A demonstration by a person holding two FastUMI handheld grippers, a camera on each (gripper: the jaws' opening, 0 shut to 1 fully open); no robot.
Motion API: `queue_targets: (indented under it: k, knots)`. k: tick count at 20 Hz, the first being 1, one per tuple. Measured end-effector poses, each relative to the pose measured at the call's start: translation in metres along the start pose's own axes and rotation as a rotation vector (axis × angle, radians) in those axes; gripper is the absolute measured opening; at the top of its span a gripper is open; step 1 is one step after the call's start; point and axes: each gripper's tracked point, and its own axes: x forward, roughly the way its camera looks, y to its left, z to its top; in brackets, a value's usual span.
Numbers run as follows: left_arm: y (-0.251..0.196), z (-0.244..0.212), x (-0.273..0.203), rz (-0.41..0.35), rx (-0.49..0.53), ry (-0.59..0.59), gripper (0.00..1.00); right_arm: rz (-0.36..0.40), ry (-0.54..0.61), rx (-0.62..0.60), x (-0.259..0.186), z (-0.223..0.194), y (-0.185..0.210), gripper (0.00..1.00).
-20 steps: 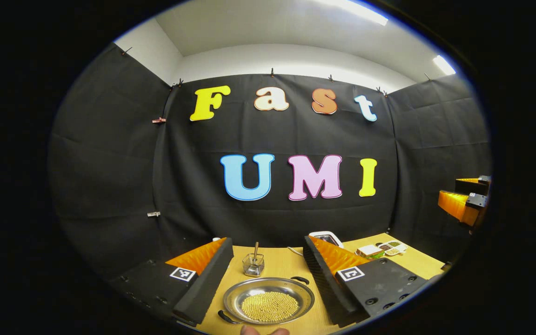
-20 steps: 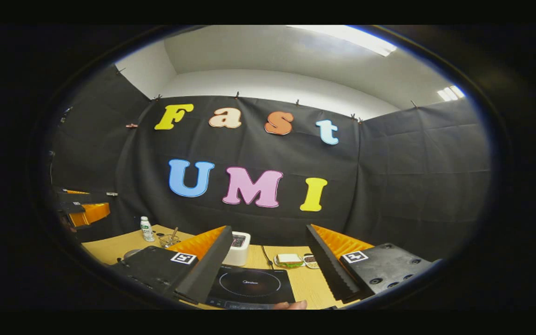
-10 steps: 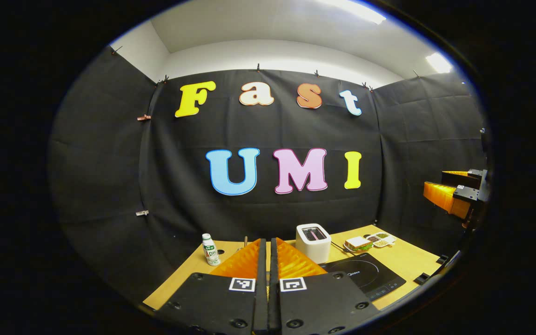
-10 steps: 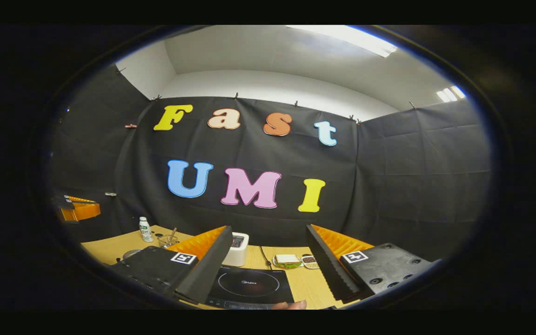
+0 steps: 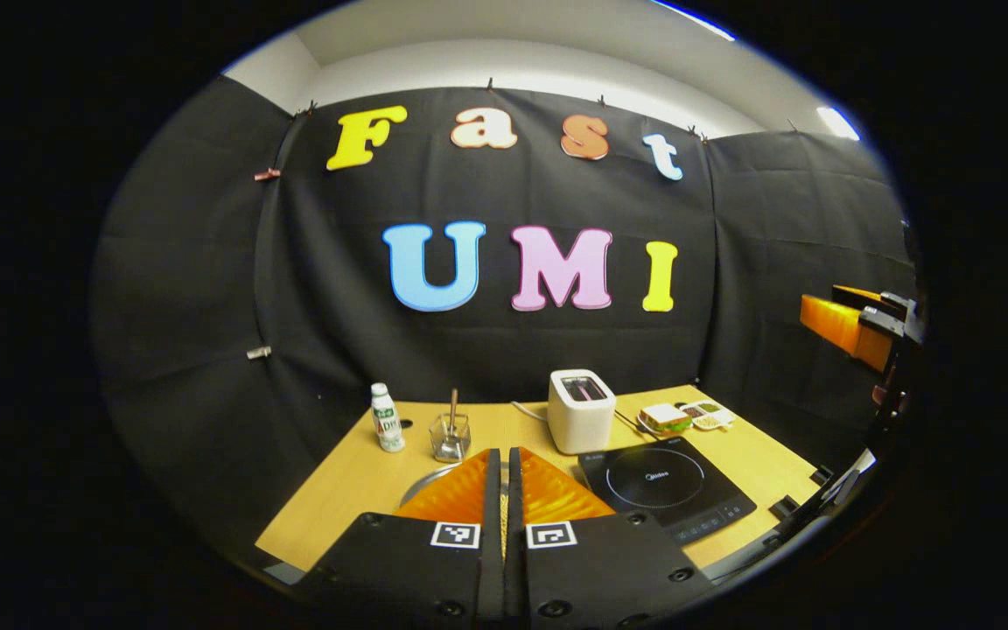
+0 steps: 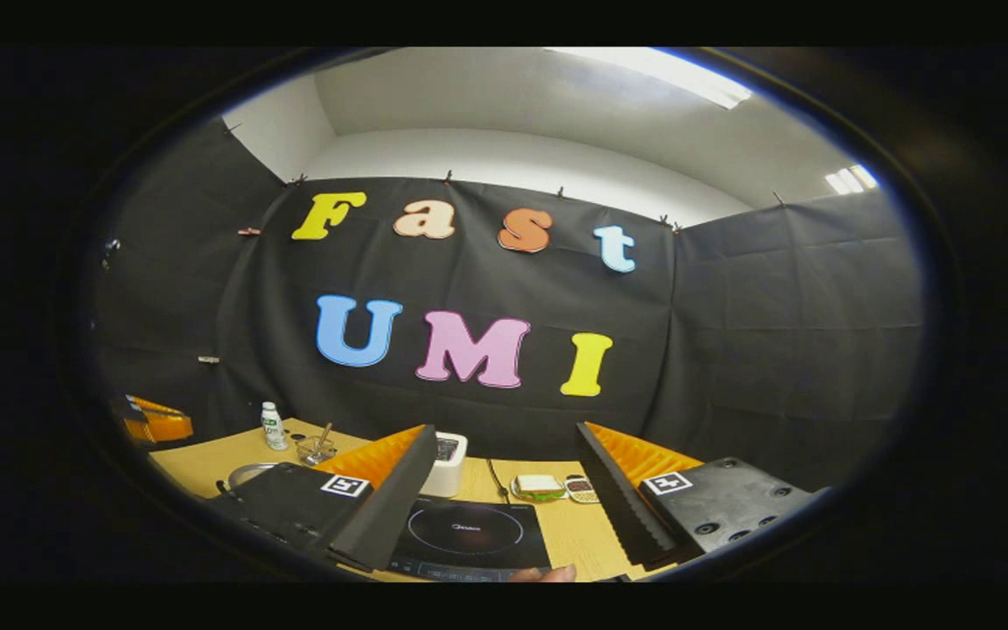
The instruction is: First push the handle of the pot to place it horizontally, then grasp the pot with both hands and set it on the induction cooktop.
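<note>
The steel pot [image 5: 421, 484] sits on the wooden table [image 5: 351, 494]; in the left gripper view just a sliver of its rim shows behind my fingers. My left gripper [image 5: 504, 464] is shut with nothing between its fingers, held above and in front of the pot. The black induction cooktop [image 5: 666, 490] lies to the right of the pot. In the right gripper view my right gripper [image 6: 504, 433] is open, above the near edge of the cooktop [image 6: 469, 529]. The pot's rim [image 6: 246, 473] peeks out at the left, and the left gripper [image 6: 154, 424] hangs beyond it.
Along the back of the table stand a small bottle [image 5: 386, 418], a wire basket with a stick [image 5: 451, 435], a white toaster [image 5: 581, 409], a sandwich plate [image 5: 666, 418] and a snack dish [image 5: 710, 416]. The right gripper [image 5: 854, 328] hangs at the far right. A fingertip [image 6: 548, 573] shows low down.
My left gripper went from open over the pot to shut, then drew back and tilted, so more of the table shows. The right gripper has hardly moved.
</note>
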Motion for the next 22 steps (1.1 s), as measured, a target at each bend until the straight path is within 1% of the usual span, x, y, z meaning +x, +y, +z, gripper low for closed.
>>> queue_targets:
  k: [4,7,9,11,15,17,22]
  knots:
    - [0.013,-0.077,0.005,0.001,-0.044,0.175,0.05,0.000,0.013,-0.004,-0.001,-0.005,0.002,0.97]
    - [0.016,-0.139,0.004,-0.036,-0.094,0.356,0.05,-0.003,0.018,-0.012,-0.001,-0.007,0.000,0.97]
    - [0.021,-0.168,0.003,-0.046,-0.091,0.449,0.05,-0.004,0.020,-0.014,-0.002,-0.007,0.000,0.97]
    - [0.026,-0.185,0.009,-0.070,-0.094,0.511,0.05,-0.004,0.025,-0.022,-0.002,-0.010,0.001,0.97]
    - [0.032,-0.219,0.023,-0.157,-0.090,0.644,0.05,-0.007,0.035,-0.038,-0.004,-0.014,0.000,0.98]
    - [0.045,-0.231,0.034,-0.169,-0.064,0.686,0.05,-0.012,0.047,-0.042,-0.004,-0.018,-0.001,0.98]
    - [0.054,-0.262,0.054,-0.230,-0.030,0.806,0.05,-0.035,0.081,-0.049,-0.005,-0.027,-0.006,0.98]
